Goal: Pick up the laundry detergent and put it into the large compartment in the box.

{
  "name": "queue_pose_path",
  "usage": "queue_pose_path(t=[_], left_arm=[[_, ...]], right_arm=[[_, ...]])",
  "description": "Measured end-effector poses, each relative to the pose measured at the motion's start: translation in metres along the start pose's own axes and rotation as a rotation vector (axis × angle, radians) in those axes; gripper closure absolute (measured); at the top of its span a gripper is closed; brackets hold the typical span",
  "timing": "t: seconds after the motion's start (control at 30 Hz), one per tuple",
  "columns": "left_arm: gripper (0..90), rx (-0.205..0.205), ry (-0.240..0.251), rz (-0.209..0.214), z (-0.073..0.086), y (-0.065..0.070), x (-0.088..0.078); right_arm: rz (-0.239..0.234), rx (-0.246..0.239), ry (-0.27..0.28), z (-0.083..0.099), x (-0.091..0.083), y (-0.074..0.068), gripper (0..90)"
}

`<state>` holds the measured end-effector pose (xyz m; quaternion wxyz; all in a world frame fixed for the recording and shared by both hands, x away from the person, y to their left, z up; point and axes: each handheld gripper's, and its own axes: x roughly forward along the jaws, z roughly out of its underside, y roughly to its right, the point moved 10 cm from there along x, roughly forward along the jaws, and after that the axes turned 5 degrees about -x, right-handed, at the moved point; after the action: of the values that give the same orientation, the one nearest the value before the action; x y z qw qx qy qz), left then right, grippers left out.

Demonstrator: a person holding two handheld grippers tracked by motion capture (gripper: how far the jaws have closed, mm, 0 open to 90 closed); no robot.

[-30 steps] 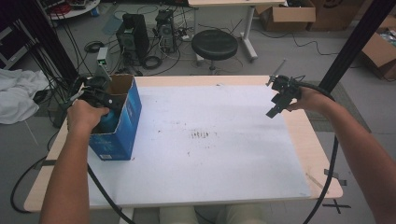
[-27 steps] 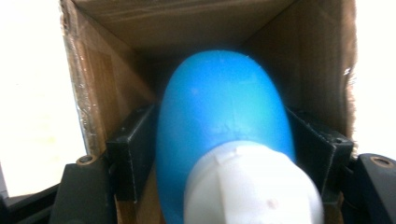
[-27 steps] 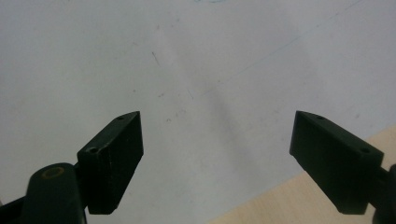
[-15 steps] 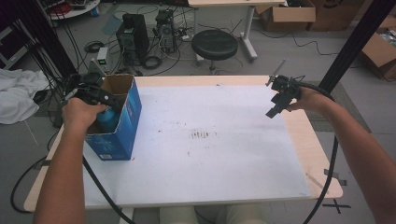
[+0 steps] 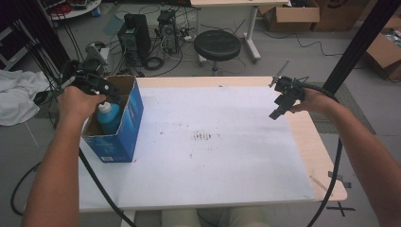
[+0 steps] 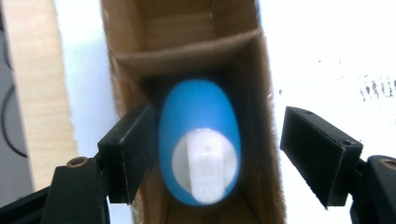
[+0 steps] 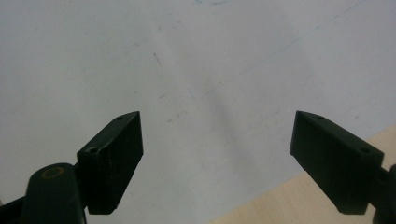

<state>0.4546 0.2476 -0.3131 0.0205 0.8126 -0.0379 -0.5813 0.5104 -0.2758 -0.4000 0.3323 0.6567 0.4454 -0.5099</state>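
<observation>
One white-capped bottle (image 6: 198, 144) between open left gripper (image 6: 217, 154)

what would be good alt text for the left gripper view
Looking straight down into an open brown cardboard box, a blue plastic bottle with a white cap stands inside, seen from above. The left tongs hang open with one black jaw on each side of the bottle, over a white tabletop.

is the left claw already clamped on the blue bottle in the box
No. In the left gripper view the left claw stands open above the blue bottle in the cardboard box, with a clear gap to one jaw.
</observation>
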Motion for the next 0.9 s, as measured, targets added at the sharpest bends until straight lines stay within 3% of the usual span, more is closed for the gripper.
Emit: queue_pose_path(t=[0.13,0.27,0.4,0.5,0.77,0.8,0.9], left_arm=[[23.6,0.018,0.029,-0.026,-0.010,0.007,-0.022],[22.0,0.044,0.036,-0.024,-0.014,0.016,-0.031],[21.2,0.066,0.045,-0.007,-0.016,0.027,-0.032],[20.4,0.120,0.042,0.011,-0.017,0.044,-0.030],[20.6,0.207,0.044,0.040,-0.020,0.073,-0.025],[20.5,0.237,0.048,0.048,-0.022,0.081,-0.024],[20.5,0.273,0.046,0.056,-0.024,0.093,-0.023]], right_arm=[[0.000,0.001,0.001,0.000,-0.001,0.000,17.1],[-0.001,0.002,0.001,0.001,-0.001,-0.001,17.1],[-0.002,0.003,0.003,0.001,-0.001,-0.002,17.1],[-0.001,0.001,0.004,0.001,-0.001,-0.002,17.0],[0.004,0.001,0.010,0.002,-0.003,-0.002,17.0],[0.005,0.003,0.009,0.003,-0.004,-0.002,17.0],[0.003,0.004,0.009,0.003,-0.003,-0.002,17.0]])
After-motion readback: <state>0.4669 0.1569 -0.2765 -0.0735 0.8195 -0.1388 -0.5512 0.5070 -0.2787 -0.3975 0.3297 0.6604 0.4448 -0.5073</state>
